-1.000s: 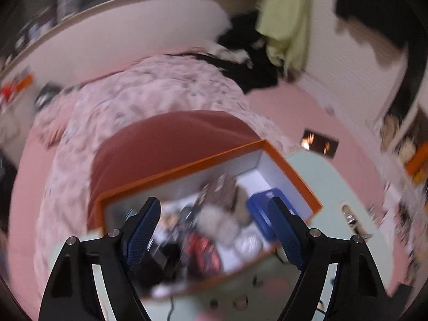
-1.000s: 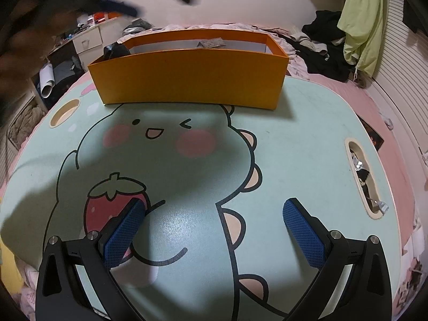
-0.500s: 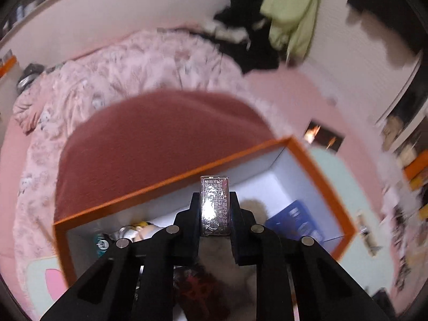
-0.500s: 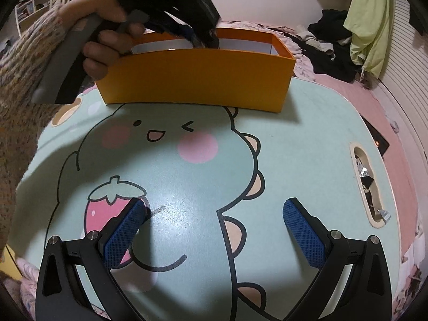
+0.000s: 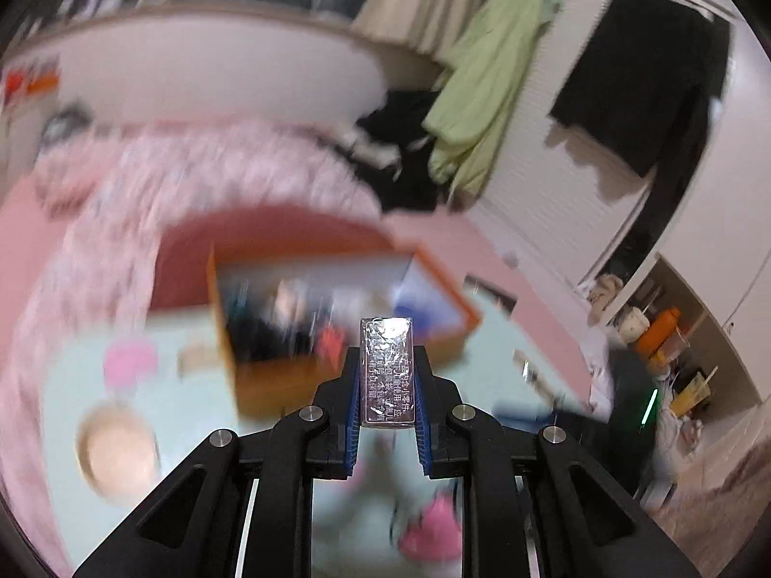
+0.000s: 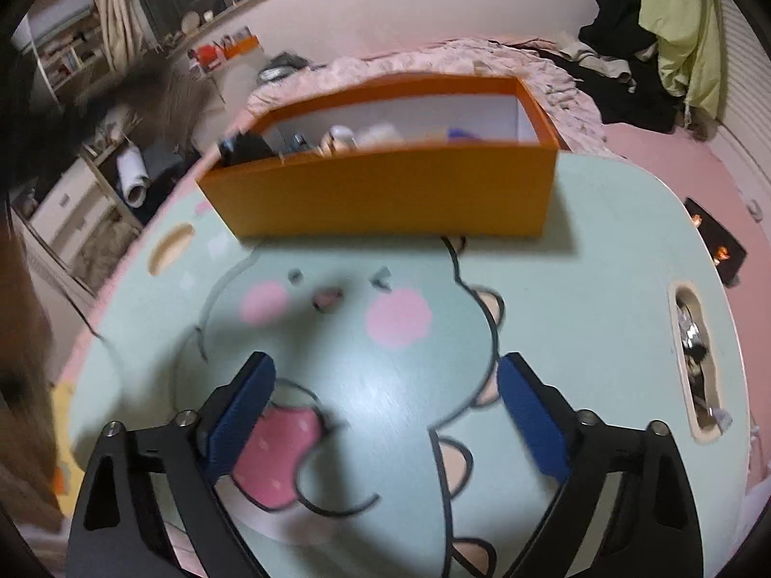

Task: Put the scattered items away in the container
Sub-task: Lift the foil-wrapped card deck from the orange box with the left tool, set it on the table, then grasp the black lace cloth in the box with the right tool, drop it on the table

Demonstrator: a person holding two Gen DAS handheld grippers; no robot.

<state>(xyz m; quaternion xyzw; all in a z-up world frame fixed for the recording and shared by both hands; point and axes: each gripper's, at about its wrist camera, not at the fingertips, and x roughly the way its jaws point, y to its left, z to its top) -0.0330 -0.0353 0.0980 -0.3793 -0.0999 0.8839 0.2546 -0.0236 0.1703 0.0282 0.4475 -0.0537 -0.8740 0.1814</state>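
foil packet (image 5: pixel 388 370) sits pinched in the left hand-held gripper (image 5: pixel 388 412), which has pulled back from over the orange box (image 6: pixel 385 192) at the table's far edge, packet undelivered. right hand-held gripper (image 6: pixel 385 421) hangs spread, empty.

Dim indoor light, heavy motion blur smearing the orange box (image 5: pixel 337 318) at centre, glare on the foil packet (image 5: pixel 388 371), fisheye bending and black vignette around every edge.
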